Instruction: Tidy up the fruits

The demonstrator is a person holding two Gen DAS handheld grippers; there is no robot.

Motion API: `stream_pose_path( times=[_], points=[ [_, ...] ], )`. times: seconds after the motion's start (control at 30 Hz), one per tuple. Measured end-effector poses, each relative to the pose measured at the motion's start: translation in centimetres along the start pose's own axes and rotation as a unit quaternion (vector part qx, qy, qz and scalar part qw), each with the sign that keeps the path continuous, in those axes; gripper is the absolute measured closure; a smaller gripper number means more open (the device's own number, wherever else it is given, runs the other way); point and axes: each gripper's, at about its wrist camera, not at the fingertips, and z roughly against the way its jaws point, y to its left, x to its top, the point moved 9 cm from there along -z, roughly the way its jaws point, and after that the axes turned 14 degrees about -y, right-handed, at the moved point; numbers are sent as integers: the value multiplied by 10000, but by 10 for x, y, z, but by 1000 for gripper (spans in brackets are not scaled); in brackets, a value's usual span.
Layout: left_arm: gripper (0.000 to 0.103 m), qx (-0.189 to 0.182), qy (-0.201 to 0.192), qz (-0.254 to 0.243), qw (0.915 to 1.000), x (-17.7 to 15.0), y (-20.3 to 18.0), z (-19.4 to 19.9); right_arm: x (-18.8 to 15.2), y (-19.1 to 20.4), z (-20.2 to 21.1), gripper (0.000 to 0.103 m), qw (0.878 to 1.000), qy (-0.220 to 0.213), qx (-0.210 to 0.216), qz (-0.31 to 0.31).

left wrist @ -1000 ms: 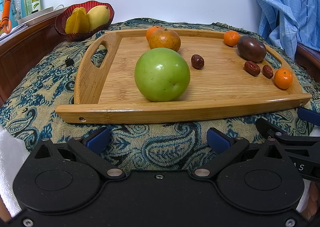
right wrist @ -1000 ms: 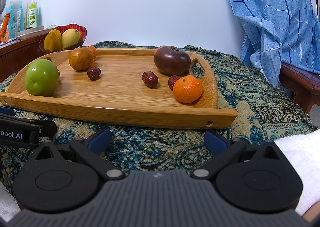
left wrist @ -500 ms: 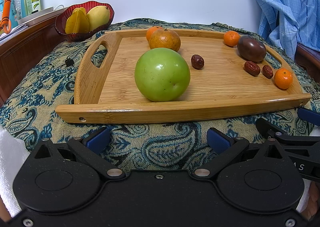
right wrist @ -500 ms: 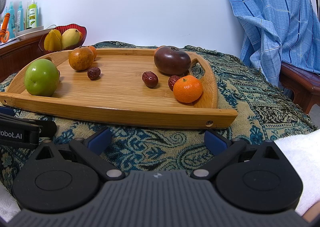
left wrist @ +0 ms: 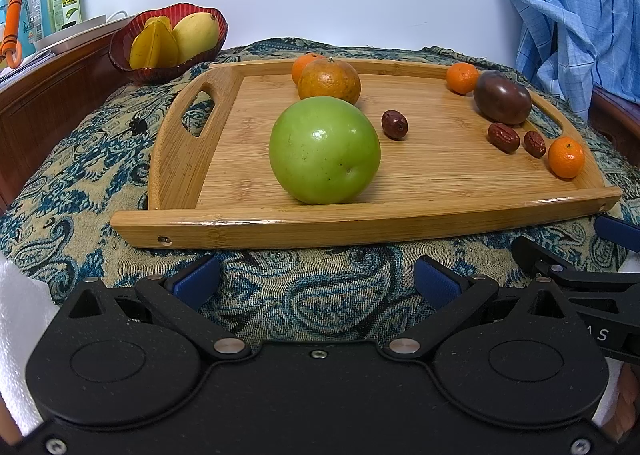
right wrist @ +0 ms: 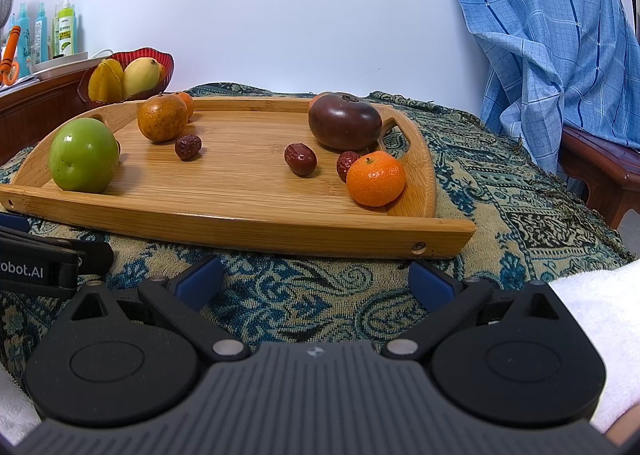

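Unchanged over the last second: my left gripper [left wrist: 316, 281] and right gripper [right wrist: 314, 279], jaws wide, empty, near the tray [left wrist: 360, 223]; fruits scattered.

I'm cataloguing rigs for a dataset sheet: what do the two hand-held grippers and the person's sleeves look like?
Left hand-held gripper: matte black body, two round discs, silver pivot screws, blue pads. Right hand-held gripper: same build, ribbed dark grey centre, blue pads. White "obot.AI" lettering shows on one side arm. White fluffy sleeve.
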Motion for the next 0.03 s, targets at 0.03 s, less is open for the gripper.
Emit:
stream_pose_path(
  times=[0.03],
  points=[
    [0,2,-3,-5,10000,0,0,0,0,0,0,0,10000,-3,2,1]
  ],
)
